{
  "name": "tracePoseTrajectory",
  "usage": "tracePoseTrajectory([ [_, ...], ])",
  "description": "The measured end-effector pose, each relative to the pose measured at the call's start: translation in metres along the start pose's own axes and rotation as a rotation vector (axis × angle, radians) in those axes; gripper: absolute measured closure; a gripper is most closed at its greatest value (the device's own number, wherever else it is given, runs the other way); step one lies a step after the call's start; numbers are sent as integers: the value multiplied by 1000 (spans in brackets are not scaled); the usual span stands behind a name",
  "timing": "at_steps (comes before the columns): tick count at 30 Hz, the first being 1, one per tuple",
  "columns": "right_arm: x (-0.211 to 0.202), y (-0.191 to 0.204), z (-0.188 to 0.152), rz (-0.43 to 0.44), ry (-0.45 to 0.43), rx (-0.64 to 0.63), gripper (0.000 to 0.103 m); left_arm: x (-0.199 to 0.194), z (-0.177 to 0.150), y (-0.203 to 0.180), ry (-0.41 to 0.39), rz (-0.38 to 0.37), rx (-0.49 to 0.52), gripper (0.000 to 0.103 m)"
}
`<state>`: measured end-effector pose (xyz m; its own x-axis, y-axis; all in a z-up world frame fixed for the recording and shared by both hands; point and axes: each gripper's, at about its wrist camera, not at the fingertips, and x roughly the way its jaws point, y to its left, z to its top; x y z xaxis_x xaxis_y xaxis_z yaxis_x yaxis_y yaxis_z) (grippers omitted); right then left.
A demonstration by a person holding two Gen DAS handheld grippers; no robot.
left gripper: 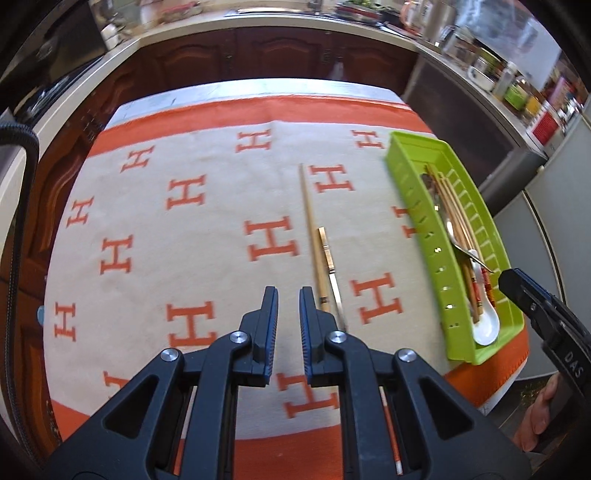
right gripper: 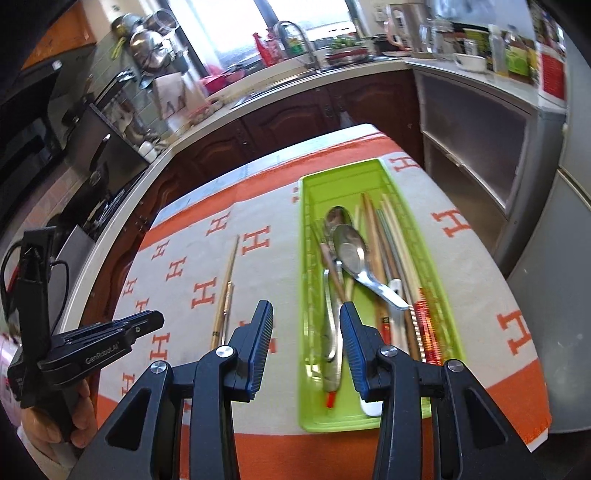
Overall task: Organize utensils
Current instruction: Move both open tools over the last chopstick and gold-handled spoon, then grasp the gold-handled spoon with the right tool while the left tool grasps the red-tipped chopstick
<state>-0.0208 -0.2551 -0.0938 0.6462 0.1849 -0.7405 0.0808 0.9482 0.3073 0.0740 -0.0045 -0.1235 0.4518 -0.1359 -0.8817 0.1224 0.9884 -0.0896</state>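
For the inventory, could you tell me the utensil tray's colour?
Lime green tray, clearest in the right wrist view.

Orange H-patterned cloth (left gripper: 221, 229), dark wooden cabinets (right gripper: 288, 118), kitchen faucet (right gripper: 295, 33).

Cloth (left gripper: 207, 236) spread over the worktop (left gripper: 236, 90), tray (left gripper: 424, 206) on its right part, spoons (right gripper: 349, 245) and chopsticks (right gripper: 373, 236) in the tray, one chopstick (left gripper: 309, 229) and a knife (left gripper: 330, 266) side by side on the cloth left of the tray
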Motion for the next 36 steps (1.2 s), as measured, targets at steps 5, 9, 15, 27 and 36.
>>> tracePoseTrajectory([
  [5,14,39,2,42,40,-110,65,4,-6,15,-2,9,-25,94],
  [9,34,75,-2,59,97,-237,65,10,-12,23,-1,13,-28,94],
  [15,83,98,-9,68,214,-278,69,19,-20,35,15,1,-46,94],
  [27,152,111,-21,19,341,-292,74,31,-24,55,32,-29,-85,94],
  [36,157,137,-32,-110,268,-475,77,35,-25,50,43,-47,-69,94],
])
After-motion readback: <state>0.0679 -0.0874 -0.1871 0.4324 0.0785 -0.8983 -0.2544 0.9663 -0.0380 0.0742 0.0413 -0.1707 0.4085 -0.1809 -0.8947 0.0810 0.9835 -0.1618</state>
